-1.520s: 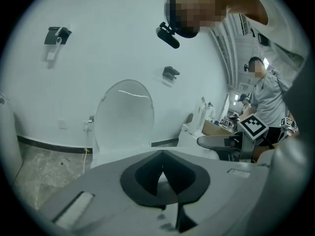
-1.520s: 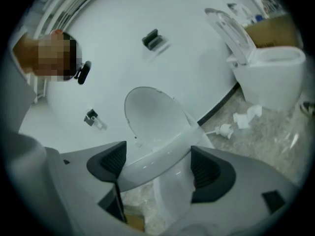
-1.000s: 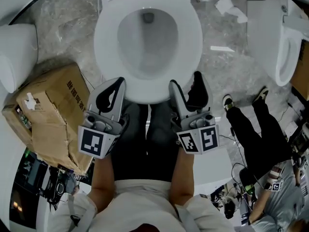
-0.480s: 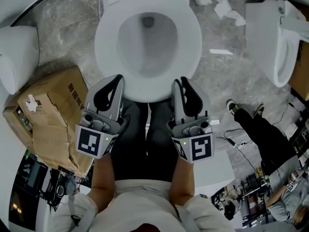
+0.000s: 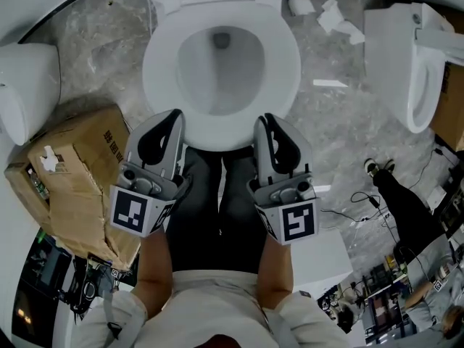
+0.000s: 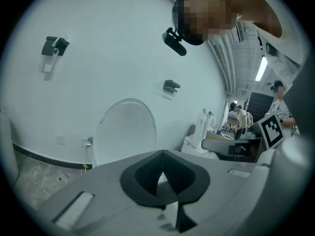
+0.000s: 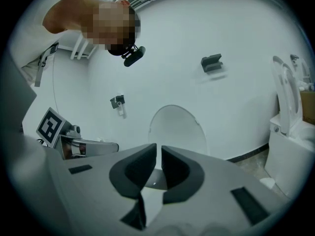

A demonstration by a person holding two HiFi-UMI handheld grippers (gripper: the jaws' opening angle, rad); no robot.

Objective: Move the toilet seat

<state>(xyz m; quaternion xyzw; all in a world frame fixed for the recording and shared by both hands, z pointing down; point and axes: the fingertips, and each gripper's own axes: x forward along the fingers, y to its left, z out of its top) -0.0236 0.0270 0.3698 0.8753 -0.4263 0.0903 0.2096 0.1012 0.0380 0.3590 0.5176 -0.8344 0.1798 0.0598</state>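
The white toilet seat lies down on the bowl, seen from above in the head view. Its lid stands raised against the wall, also seen as the lid in the right gripper view. My left gripper is shut and empty, its tips at the seat's front left edge. My right gripper sits at the front right edge. Its jaws are closing, with only a thin slit left and nothing between them. From its own camera the left gripper shows tips that meet, while the right gripper keeps a narrow gap.
A torn cardboard box stands at the left beside a white fixture. A second toilet is at the right. Paper scraps lie on the grey floor. Another person's legs and cables are at the lower right.
The right gripper's jaws went from wide open to nearly together. Both grippers edged towards the seat's front rim. The person at the right walked away towards the lower right.
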